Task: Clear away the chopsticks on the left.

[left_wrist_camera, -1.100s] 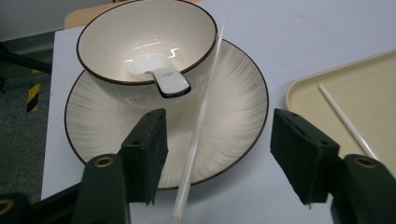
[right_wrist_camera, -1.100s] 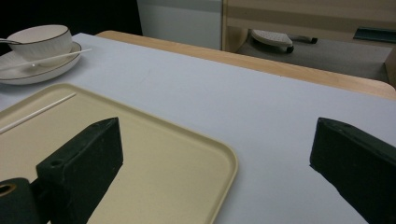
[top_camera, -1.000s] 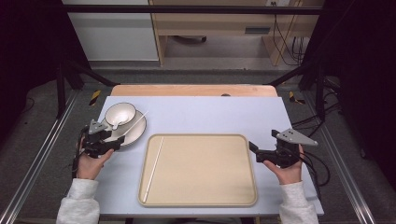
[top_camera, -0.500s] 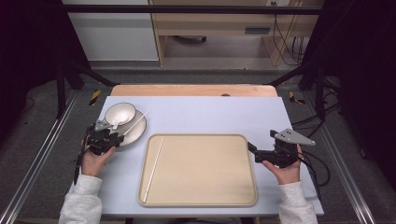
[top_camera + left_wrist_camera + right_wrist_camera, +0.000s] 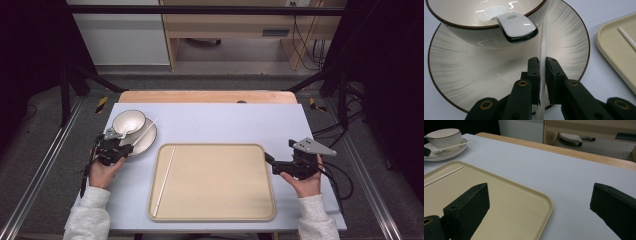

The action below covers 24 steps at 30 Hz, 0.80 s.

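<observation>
Left gripper (image 5: 542, 82) clamped on white chopstick (image 5: 543, 47) lying across plate (image 5: 461, 82) beside bowl (image 5: 474, 15); jaws just closing. Right gripper (image 5: 270, 161) gaping, idle by tray (image 5: 260, 210). Grasp step done; next, lifting clear toward tray's 1 chopstick (image 5: 165, 180).

The setting is a lab recording station. Metal frame rails (image 5: 35, 170) flank the tabletop (image 5: 225, 125). Loose cables (image 5: 305, 37) hang behind it.
</observation>
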### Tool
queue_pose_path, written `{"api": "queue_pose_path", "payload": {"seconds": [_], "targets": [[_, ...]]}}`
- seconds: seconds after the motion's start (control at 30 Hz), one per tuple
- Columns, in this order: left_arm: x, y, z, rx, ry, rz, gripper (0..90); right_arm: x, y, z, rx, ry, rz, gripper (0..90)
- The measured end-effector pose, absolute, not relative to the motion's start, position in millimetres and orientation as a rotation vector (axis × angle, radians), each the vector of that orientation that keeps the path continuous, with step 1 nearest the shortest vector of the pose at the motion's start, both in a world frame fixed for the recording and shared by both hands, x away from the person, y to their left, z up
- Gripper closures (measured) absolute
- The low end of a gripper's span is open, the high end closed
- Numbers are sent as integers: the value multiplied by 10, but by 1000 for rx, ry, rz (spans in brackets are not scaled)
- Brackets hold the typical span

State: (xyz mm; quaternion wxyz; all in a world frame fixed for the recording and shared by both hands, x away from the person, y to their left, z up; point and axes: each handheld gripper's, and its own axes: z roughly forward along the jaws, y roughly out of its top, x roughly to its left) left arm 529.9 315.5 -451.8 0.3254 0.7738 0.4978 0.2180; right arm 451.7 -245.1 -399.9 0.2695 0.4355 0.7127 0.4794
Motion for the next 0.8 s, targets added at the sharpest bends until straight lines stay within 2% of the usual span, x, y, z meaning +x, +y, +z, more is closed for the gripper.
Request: {"api": "queue_pose_path", "payload": {"seconds": [0.3, 0.8], "targets": [[5287, 3124, -4506, 2043, 1308, 560, 843, 4516, -2448, -4001, 1174, 1923, 1291, 29], [5165, 3064, -4356, 1965, 1302, 575, 846, 4505, -2464, -3986, 1170, 1916, 1297, 28]]}}
